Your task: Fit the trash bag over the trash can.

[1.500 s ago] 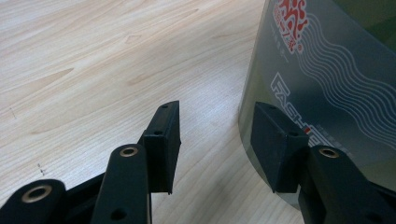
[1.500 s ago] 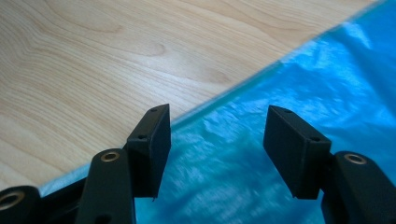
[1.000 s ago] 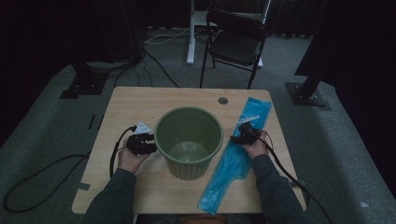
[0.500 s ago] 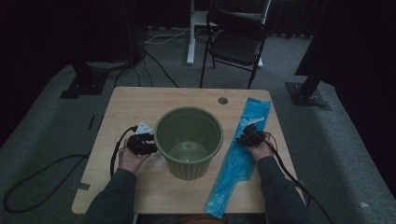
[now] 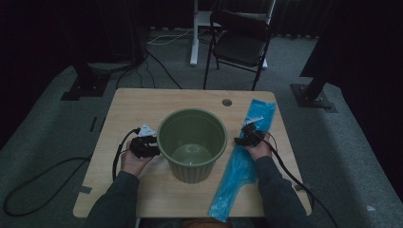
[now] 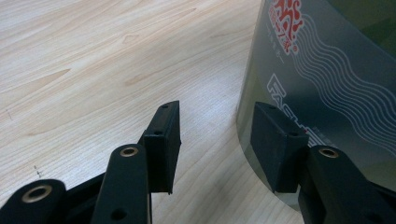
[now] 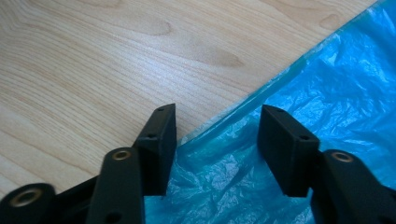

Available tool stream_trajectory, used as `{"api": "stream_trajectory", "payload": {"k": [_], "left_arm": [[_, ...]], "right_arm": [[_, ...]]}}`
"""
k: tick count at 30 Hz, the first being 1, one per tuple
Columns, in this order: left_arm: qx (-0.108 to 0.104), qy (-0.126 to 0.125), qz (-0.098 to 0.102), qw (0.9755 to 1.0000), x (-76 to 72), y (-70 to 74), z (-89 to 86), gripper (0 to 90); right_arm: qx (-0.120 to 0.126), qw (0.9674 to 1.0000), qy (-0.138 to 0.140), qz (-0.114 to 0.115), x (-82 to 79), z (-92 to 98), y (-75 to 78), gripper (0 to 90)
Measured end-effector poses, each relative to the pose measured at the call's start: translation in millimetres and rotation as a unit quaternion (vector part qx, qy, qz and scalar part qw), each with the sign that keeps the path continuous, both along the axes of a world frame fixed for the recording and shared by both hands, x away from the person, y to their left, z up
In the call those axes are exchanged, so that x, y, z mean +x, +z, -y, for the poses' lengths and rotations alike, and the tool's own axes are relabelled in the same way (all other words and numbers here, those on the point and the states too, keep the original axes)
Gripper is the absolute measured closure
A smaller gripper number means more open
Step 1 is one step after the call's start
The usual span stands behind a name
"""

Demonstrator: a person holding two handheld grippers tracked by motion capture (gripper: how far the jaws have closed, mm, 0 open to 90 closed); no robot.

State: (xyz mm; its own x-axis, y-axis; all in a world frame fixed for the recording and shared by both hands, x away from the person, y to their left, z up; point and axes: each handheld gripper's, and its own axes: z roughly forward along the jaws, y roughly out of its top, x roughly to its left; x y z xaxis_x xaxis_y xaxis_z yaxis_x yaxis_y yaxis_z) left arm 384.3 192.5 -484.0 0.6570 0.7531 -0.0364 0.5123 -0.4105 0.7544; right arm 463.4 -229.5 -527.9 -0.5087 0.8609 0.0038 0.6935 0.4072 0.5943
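A green plastic bin (image 5: 191,142) stands upright in the middle of the wooden table (image 5: 142,102). Its printed side wall (image 6: 322,70) fills the right of the left gripper view. My left gripper (image 5: 146,146) is open beside the bin's left side, one jaw close against the wall (image 6: 215,140). A long blue plastic bag (image 5: 242,161) lies flat along the table's right side. My right gripper (image 5: 248,134) rests low over the bag, open, with the bag's crinkled edge (image 7: 219,154) between the jaws.
A dark folding chair (image 5: 240,45) stands beyond the table's far edge. Cables run over the grey floor at the left (image 5: 43,175). A small round hole (image 5: 226,102) sits near the table's far edge. Bare wood lies ahead of the left gripper.
The right hand and gripper have shifted slightly toward the person along the blue bag. The left gripper and the bin stay where they were.
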Motion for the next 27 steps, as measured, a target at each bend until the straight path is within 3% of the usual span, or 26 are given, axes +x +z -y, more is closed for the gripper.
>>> {"api": "stream_trajectory", "payload": {"k": [3, 8, 19, 21, 27], "left_arm": [[0.001, 0.0, 0.0, 1.0, 0.0, -0.1, 0.4, 52.6], [0.001, 0.0, 0.001, 1.0, -0.1, 0.0, 0.8, 52.6], [-0.001, 0.001, 0.001, 1.0, -0.1, -0.1, 0.9, 52.6], [0.0, 0.0, 0.001, 1.0, -0.1, 0.0, 1.4, 52.6], [0.0, 0.0, 0.002, 1.0, 0.1, -0.2, 1.6, 52.6]], "right_arm": [[-0.003, 1.0, -0.003, -0.005, -0.5, 2.0, 2.0, 66.0], [-0.005, 0.9999, -0.006, -0.014, -1.8, 8.0, 3.5, 80.9], [-0.008, 0.9974, 0.068, -0.024, -29.3, 4.5, 4.9, 83.1], [-0.008, 0.9949, 0.096, -0.027, -43.0, -0.6, 5.2, 83.6], [-0.005, 0.9917, 0.125, -0.031, -58.6, -5.6, 5.2, 83.6]]}}
